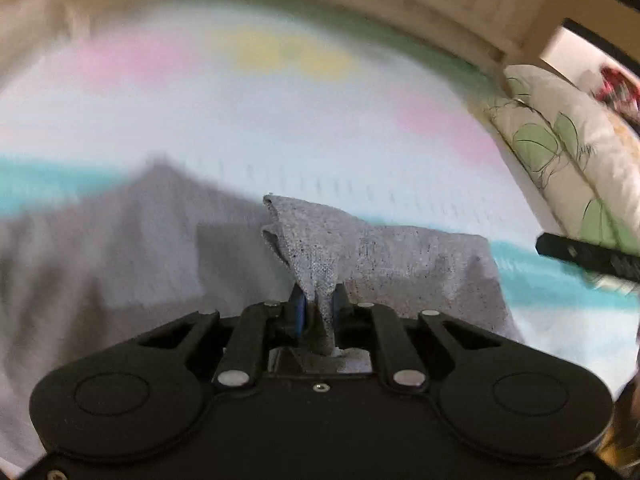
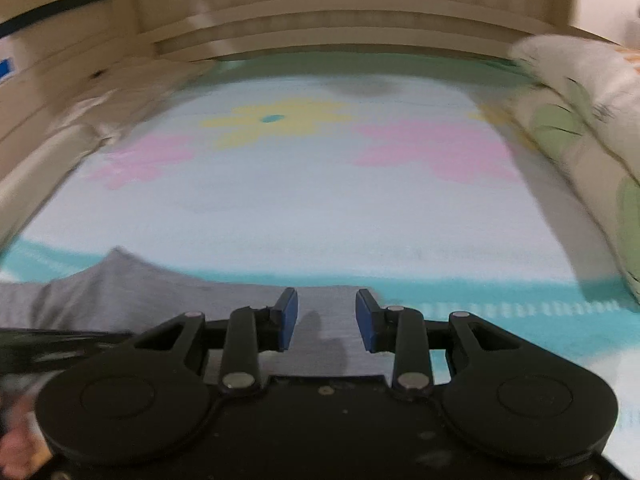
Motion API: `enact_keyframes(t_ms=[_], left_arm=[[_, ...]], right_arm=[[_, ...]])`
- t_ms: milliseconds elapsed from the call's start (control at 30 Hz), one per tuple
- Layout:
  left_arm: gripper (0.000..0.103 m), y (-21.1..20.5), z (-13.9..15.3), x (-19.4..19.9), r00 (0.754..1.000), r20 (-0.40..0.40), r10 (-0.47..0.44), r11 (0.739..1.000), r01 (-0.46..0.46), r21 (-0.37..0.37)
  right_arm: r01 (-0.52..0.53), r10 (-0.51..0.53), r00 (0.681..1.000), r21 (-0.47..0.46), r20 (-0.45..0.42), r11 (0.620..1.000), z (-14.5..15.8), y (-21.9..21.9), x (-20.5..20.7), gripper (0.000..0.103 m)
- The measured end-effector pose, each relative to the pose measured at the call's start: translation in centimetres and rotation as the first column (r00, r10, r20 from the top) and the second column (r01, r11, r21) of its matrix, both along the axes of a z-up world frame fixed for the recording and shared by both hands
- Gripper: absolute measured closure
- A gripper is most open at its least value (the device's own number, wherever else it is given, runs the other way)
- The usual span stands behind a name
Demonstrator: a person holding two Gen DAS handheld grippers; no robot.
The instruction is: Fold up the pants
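Pants (image 1: pixel 400 256): heather grey, finely speckled knit. Left tool (image 1: pixel 319 300): black body, blue pads, silver pivot pins. Right tool (image 2: pixel 326 316): the same black body with blue pads (image 2: pixel 289 318). Bed cover (image 2: pixel 320 208) ahead of both tools: pale blue-white ground with pink flowers, one yellow flower with a teal centre, a turquoise band just beyond the pads, green far edge. Pillow (image 1: pixel 560 148) to the right of the tools: cream with green leaves outlined in black. Bed frame (image 2: pixel 340 28) beyond: beige.
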State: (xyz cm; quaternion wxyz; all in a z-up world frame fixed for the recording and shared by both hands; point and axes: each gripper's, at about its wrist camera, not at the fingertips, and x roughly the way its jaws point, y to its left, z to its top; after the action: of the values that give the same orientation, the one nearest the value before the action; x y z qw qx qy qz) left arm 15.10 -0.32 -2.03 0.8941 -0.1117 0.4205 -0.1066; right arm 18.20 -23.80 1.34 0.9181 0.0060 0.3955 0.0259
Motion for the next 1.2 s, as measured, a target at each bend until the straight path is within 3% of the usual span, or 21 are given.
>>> enact_keyframes(t_ms=[67, 200, 300, 400, 500, 533, 600, 667, 733, 833, 967, 1033, 1133, 1200], left_arm=[[0.086, -0.8, -0.4, 0.1, 0.998, -0.05, -0.043, 0.999, 0.045, 0.028], [0.085, 0.1, -3.6, 0.9, 0.979, -0.205, 0.017, 0.999, -0.024, -0.033], [0.081, 0.7, -4.5, 1.4, 0.978, -0.21, -0.004, 0.999, -0.005, -0.04], [0.08, 1.3, -4.7, 1.5, 0.978, -0.209, -0.014, 0.999, 0.004, -0.053], [0.075, 1.2, -4.2, 1.0, 0.978, -0.204, -0.043, 0.999, 0.037, -0.031], [0.075, 1.2, -4.0, 0.9, 0.978, -0.203, -0.055, 0.998, 0.052, -0.02], [0.076, 1.5, -3.3, 0.9, 0.974, -0.221, -0.05, 0.999, 0.051, 0.0], [0.08, 2.5, -2.2, 0.4, 0.972, -0.235, -0.021, 1.0, 0.02, -0.007], [0.083, 2.9, -1.0, -0.7, 0.978, -0.211, 0.009, 1.0, -0.008, 0.008], [0.083, 1.8, 0.0, -1.9, 0.985, -0.168, -0.033, 0.999, 0.037, 0.025], [0.08, -0.4, -1.1, -2.8, 0.972, -0.202, -0.119, 0.991, 0.127, 0.029], [0.08, -0.9, -2.5, -2.8, 0.961, -0.25, -0.117, 0.989, 0.135, 0.056], [0.08, -0.3, -3.2, -2.8, 0.963, -0.252, -0.099, 0.992, 0.114, 0.045], [0.08, 0.0, -3.0, -2.5, 0.959, -0.268, -0.093, 0.994, 0.106, 0.034]], right_arm=[[0.043, -0.043, 0.999, -0.001, -0.025, 0.999, -0.7, -0.8, 0.8, 0.069], [0.056, -0.057, 0.996, -0.015, -0.062, 0.998, -1.9, -0.6, 2.0, 0.069], [-0.044, 0.042, 0.996, -0.033, -0.076, 0.998, -2.6, 0.8, 2.5, 0.069], [-0.096, 0.084, 0.984, -0.077, -0.156, 0.992, -5.0, 1.4, 3.4, 0.069], [-0.003, -0.045, 0.952, -0.156, -0.303, 0.988, -8.3, -0.4, 5.0, 0.07], [0.036, -0.076, 0.945, -0.129, -0.317, 0.991, -8.6, -1.3, 5.2, 0.072], [0.131, -0.14, 0.938, -0.05, -0.317, 0.99, -7.9, -3.1, 5.2, 0.074], [0.162, -0.171, 0.947, -0.056, -0.271, 0.985, -6.4, -3.5, 4.8, 0.072], [0.107, -0.119, 0.97, -0.064, -0.213, 0.992, -5.0, -2.9, 4.0, 0.072], [0.038, -0.043, 0.978, -0.031, -0.203, 0.999, -4.3, -1.9, 2.3, 0.071], [-0.02, 0.028, 0.962, 0.031, -0.271, 0.999, -4.8, -1.0, 0.1, 0.071], [-0.064, 0.064, 0.951, 0.01, -0.303, 0.998, -5.6, 0.0, -0.8, 0.072], [-0.108, 0.076, 0.919, -0.062, -0.386, 0.992, -7.8, 1.1, -1.7, 0.072], [-0.113, 0.083, 0.927, -0.06, -0.365, 0.992, -7.8, 1.0, -1.9, 0.072]])
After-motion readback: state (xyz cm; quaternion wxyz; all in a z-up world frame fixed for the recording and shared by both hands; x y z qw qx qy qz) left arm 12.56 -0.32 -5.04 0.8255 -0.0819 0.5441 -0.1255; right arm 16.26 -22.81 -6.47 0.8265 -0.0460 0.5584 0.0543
